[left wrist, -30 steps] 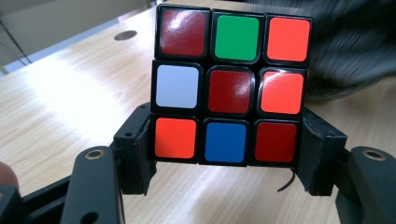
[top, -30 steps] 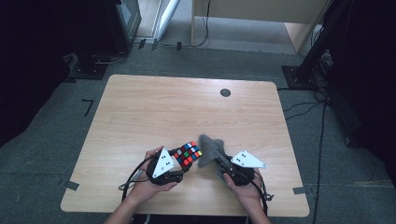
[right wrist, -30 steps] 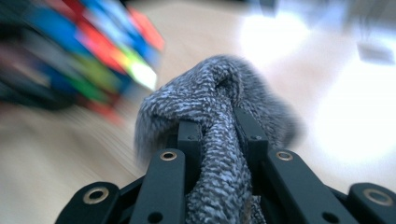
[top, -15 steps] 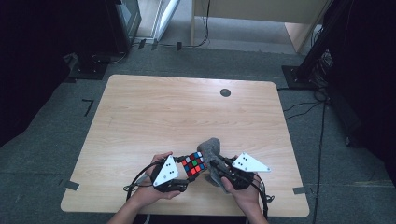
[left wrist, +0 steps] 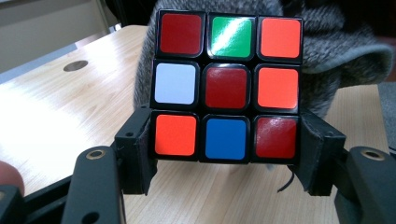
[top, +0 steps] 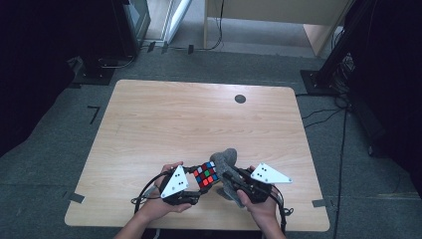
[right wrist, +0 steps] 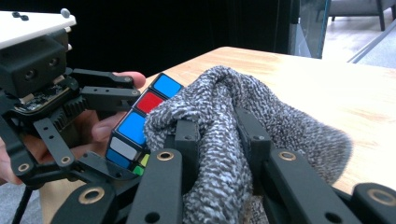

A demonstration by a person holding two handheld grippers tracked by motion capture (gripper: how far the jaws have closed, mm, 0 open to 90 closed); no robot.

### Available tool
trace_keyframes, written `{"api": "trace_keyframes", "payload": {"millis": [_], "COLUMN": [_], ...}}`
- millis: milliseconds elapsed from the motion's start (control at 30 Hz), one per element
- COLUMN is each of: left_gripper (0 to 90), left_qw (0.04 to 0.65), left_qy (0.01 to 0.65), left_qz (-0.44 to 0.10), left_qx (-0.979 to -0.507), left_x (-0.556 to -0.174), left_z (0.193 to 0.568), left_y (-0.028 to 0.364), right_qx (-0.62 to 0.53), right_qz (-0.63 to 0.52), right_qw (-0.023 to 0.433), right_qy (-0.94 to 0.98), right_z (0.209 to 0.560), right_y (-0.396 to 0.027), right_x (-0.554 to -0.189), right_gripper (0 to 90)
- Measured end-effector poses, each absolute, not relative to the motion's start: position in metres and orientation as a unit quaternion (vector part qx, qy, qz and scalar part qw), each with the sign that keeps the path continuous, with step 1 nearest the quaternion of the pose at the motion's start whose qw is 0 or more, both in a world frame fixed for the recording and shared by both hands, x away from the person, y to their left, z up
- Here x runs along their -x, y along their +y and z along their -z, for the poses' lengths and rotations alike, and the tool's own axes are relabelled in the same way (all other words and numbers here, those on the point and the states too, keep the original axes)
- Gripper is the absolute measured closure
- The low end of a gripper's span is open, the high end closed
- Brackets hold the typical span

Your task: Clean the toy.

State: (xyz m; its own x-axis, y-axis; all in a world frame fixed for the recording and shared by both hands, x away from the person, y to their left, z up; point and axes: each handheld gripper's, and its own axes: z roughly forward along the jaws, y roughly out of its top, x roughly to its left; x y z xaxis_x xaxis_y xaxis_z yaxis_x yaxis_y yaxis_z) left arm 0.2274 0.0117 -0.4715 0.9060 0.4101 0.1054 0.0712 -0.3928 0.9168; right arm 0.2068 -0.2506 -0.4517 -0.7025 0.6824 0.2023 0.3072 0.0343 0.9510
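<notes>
Lower centre of the high view: left gripper clamps the puzzle cube (bottom layer only), right gripper pinches the grey cloth; hard wiping could lever the cube free.

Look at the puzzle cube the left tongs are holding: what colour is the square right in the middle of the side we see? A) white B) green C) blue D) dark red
D: in the left gripper view, the centre sticker of the puzzle cube, clamped between the left tongs, is dark red.
</notes>
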Motion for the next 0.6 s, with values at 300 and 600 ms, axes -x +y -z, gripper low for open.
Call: {"api": "trace_keyframes", "payload": {"millis": [300,600], "left_gripper": [34.4,34.4], "left_qw": [0.559,0.631], "left_qy": [0.151,0.190], "left_qz": [-0.142,-0.079], "left_qx": [-0.803,-0.748], "left_x": [-0.229,-0.238], "left_z": [0.468,0.460], "left_y": [0.019,0.036], "right_qx": [-0.342,-0.365], "right_qz": [-0.613,-0.644], "right_qw": [0.153,0.086], "right_qy": [0.696,0.667], "right_z": [0.446,0.464], "right_y": [-0.248,-0.252], "right_x": [-0.204,-0.213], "right_gripper": [74.3,74.0]}}
